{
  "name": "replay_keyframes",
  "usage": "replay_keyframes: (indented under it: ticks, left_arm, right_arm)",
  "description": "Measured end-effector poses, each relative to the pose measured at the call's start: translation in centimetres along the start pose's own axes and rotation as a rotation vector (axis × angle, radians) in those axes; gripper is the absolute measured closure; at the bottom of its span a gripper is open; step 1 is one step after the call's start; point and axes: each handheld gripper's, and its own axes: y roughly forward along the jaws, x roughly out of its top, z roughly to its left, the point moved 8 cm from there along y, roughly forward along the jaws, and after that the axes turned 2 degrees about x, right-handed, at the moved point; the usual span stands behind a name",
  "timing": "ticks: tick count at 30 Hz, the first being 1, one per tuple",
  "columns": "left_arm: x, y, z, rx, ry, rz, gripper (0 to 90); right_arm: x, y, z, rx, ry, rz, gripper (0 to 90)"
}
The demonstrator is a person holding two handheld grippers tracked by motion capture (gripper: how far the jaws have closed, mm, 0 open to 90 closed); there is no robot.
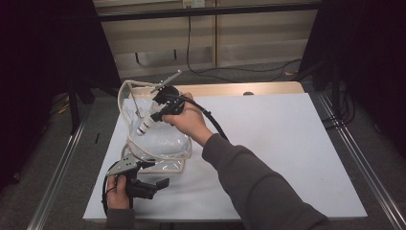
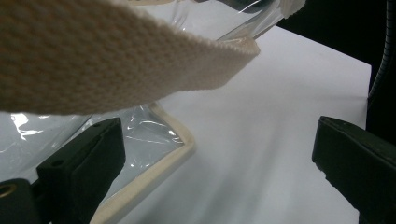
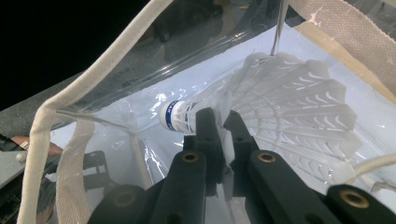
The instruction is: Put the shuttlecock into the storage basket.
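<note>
Shuttlecock (image 3: 261, 112) clenched in the right gripper (image 3: 222, 123), inside the clear bag (image 1: 158, 139) near the desk's (image 1: 287, 143) left edge; left gripper (image 2: 219, 163) released.

High view: fixed above the near edge, facing forward and down over the whole desk (image 1: 287, 143). Left gripper view: low, skimming the desk, strap (image 2: 116, 60) right at the lens. Right gripper view: close-up into the clear bag (image 3: 116, 93). All three share the bag.
</note>
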Motion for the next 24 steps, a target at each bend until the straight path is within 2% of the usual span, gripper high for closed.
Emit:
replay_keyframes:
  ticks: [12, 24]
  left_arm:
    - [0.0, 0.0, -0.1, -0.002, -0.002, -0.003, 2.8]
    - [0.1, -0.1, 0.0, -0.002, -0.006, -0.006, 2.8]
  right_arm:
    - [0.2, 0.7, 0.0, -0.006, -0.001, 0.015, 88.6]
    - [0.7, 1.8, 0.8, 0.003, -0.020, 0.034, 88.7]
